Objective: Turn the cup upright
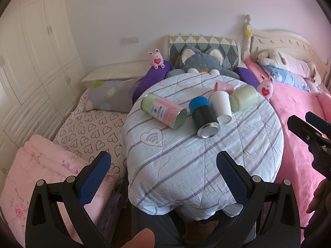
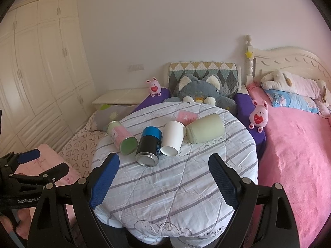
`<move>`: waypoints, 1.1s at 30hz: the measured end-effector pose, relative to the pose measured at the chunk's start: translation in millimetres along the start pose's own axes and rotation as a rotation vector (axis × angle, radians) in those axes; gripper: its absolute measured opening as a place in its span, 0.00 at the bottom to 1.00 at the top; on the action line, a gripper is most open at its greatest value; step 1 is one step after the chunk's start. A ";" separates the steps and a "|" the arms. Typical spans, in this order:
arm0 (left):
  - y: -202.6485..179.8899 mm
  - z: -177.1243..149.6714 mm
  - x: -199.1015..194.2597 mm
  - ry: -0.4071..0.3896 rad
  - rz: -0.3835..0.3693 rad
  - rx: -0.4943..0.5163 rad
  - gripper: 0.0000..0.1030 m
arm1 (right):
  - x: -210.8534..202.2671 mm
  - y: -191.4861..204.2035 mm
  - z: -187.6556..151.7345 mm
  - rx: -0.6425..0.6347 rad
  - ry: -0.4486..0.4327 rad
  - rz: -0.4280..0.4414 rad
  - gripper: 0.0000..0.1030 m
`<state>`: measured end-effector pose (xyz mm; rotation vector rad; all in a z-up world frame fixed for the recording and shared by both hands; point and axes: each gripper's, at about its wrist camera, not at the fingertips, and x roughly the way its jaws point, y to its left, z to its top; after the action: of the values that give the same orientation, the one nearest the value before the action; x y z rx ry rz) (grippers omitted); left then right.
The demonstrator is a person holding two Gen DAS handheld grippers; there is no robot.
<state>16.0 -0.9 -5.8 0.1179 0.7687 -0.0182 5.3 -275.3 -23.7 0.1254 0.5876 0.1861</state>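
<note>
Five containers lie on their sides on the quilt-covered tabletop (image 2: 186, 196): a white paper cup (image 2: 173, 138) mid-row, a blue-and-black can (image 2: 149, 145), a pink-labelled tin (image 2: 122, 137), a pale green cup (image 2: 204, 131) and a pink cup (image 2: 187, 118), half hidden behind the others. The left gripper (image 1: 163, 166) and right gripper (image 2: 163, 165) both hover short of them, fingers spread wide and holding nothing.

Matt white paper cup (image 2: 173, 138); shiny metal can base (image 2: 147, 159); soft, wrinkled cloth quilt (image 2: 175, 188); fluffy pink blanket (image 2: 293, 150).
</note>
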 end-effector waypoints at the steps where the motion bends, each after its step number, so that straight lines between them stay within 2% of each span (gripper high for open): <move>1: -0.2 0.6 1.3 0.003 0.001 0.000 1.00 | 1.7 -0.7 0.1 -0.001 0.002 0.001 0.87; 24: -5.1 23.9 45.5 0.062 0.012 0.001 1.00 | 48.2 -12.7 15.7 -0.030 0.062 0.017 0.87; 33: -6.7 43.6 79.5 0.091 0.029 -0.014 1.00 | 92.8 -29.1 40.0 -0.076 0.099 0.044 0.87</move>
<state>102.9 -10.4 -30.6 0.1177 0.8574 0.0205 107.5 -286.9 -45.6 0.0561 0.6759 0.2575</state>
